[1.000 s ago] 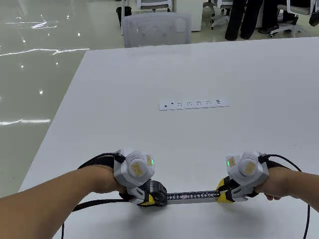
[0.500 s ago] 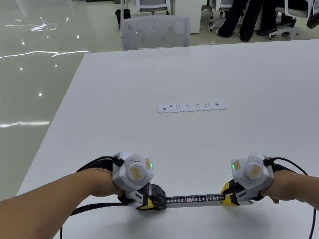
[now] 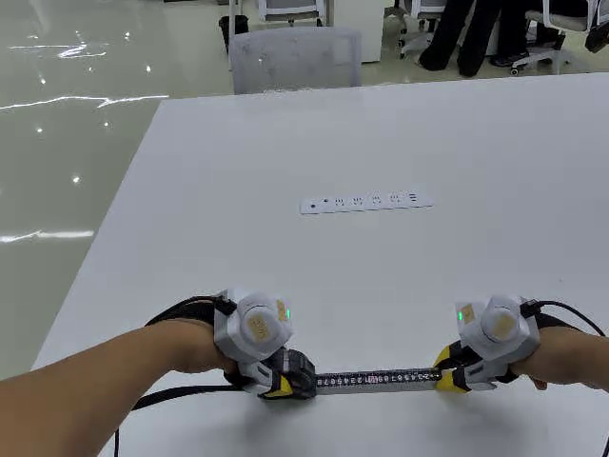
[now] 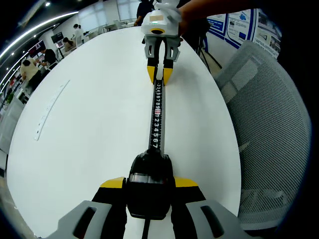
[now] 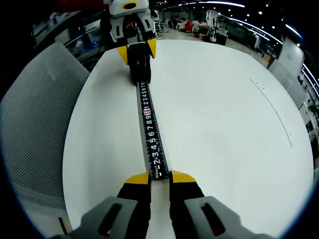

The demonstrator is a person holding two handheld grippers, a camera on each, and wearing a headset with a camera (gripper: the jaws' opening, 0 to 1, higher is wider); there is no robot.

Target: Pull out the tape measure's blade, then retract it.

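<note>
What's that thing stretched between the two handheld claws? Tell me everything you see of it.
It is a tape measure. Its chunky black case, plastic by the look, sits clamped between the left gripper's yellow-tipped jaws. The narrow dark blade, printed with white numerals and one red mark, is drawn out straight and flat, low along the white table. The right gripper pinches its free end.

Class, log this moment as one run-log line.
left gripper: shut on tape measure case | right gripper: shut on blade | blade: pulled out, straight between grippers | retract: pending
</note>
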